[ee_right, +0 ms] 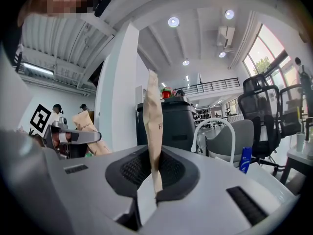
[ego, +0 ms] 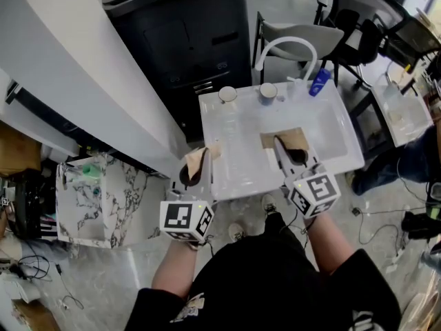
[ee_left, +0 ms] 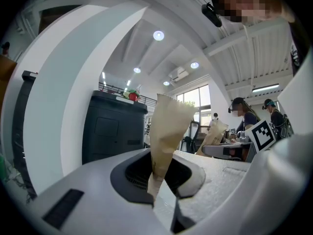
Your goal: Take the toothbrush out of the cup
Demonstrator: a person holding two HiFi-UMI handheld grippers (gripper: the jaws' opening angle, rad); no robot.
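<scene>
Two cups [ego: 228,94] [ego: 268,92] stand at the back of the white sink top [ego: 241,164], beside the faucet [ego: 286,45]. No toothbrush can be made out in them. My left gripper [ego: 203,156] is shut on a brown paper packet [ego: 200,158] at the sink's front left edge. My right gripper [ego: 282,145] is shut on a second brown paper packet [ego: 284,136] over the basin. In the left gripper view its packet [ee_left: 166,131] stands upright between the jaws. The right gripper view shows its packet [ee_right: 154,126] pinched the same way.
A blue tube [ego: 319,83] lies at the sink's back right and appears again as the blue tube [ee_right: 244,159] beside the faucet [ee_right: 215,126]. A black cabinet [ego: 186,33] stands behind the sink. A white curved wall [ego: 76,67] runs along the left. Chairs [ego: 303,40] are behind.
</scene>
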